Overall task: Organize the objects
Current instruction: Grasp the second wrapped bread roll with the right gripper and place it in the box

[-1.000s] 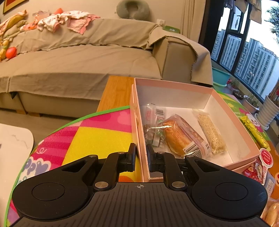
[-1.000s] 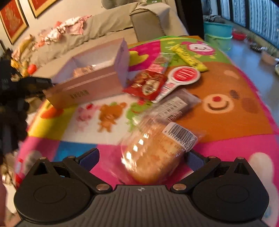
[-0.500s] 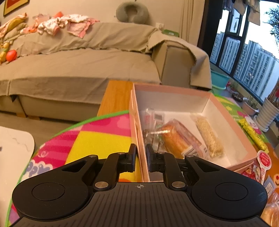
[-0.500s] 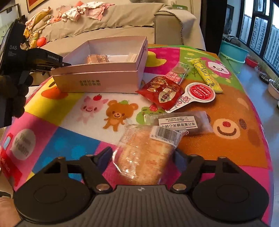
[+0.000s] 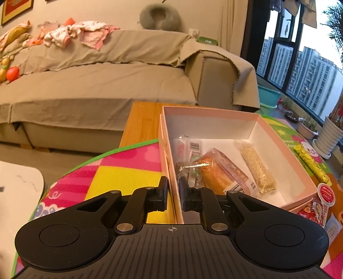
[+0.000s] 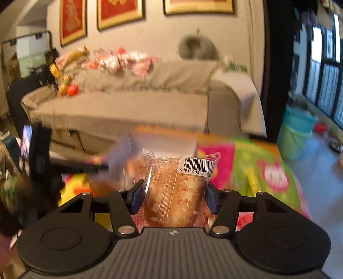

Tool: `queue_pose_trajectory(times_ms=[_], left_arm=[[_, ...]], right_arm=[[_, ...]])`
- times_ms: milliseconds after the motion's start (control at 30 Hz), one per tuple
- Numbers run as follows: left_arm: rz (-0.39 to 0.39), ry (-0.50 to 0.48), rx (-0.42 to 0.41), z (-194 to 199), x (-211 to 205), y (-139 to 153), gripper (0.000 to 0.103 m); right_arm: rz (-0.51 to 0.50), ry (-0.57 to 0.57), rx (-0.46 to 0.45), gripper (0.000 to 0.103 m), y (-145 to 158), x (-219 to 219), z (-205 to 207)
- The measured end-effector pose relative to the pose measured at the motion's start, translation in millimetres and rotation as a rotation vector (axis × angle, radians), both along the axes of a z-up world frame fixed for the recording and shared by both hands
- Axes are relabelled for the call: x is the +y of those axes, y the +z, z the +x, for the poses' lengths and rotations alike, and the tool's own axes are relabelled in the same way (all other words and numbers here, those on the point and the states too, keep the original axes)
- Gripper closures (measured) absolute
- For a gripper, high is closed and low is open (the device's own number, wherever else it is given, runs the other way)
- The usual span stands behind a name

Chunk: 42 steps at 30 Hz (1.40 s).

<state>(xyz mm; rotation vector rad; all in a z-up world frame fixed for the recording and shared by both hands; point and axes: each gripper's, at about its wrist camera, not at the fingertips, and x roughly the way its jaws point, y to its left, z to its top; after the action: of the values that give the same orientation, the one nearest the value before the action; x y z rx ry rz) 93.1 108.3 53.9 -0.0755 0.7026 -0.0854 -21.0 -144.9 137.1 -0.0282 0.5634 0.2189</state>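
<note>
Meanwhile the left gripper [image 5: 173, 192] has its jaws clamped on the pink box's [image 5: 285, 148] nine-o'clock wall, while the right gripper's [image 6: 173, 196] jaws are closing on a wrapped bread [image 6: 173, 188].

Tan covered sofa [image 5: 103, 90], grey neck pillow [image 5: 159, 17], crumpled baby clothes [image 5: 79, 34], teal bucket [image 6: 297, 131], framed red pictures [image 6: 120, 12]

- Left wrist view is sharp; pale daylight enters through the window [image 5: 300, 70], right of the sofa [image 5: 96, 85]; room light is warm and dimmish
- Straight lines bow toward the edges in both views
- Right wrist view is motion-smeared around the sofa [image 6: 133, 103]; only the wrapped bread [image 6: 173, 193] reads crisp, its film glinting
</note>
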Motion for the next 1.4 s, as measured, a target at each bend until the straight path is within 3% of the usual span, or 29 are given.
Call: queue_pose_trajectory(times_ms=[167,300,433,633,833,1133,1300,1400], left_arm=[[0.015,0.003,-0.004,3,-3,-3,0.089],[0.026,-0.001,-0.001,4,-4,-7,0.089],[-0.015,-0.002,0.021,6,2,-11,0.087],[-0.026,-0.007,0.017,5,3,-10,0.087],[-0.042,0.002,0.013,4,3,-10,0.087],[-0.05,0.022,0.016,3,2,-12,0.087],[-0.048,0.025,0.023,3,2,-15,0.086],[-0.045,0.018,0.026,4,2,-14,0.086]], right_arm=[[0.034,0.024,-0.047,0.046,20,13,51],[0.107,0.064,0.024,0.046,14,28,106],[0.179,0.097,0.124,0.046,-5,52,161],[0.257,0.101,0.202,0.044,-33,79,218],[0.224,0.075,0.163,0.036,-33,59,197],[0.037,-0.122,0.089,0.028,-40,-37,118],[0.084,-0.27,0.144,0.027,-62,-94,94],[0.125,-0.269,0.157,0.027,-69,-100,90]])
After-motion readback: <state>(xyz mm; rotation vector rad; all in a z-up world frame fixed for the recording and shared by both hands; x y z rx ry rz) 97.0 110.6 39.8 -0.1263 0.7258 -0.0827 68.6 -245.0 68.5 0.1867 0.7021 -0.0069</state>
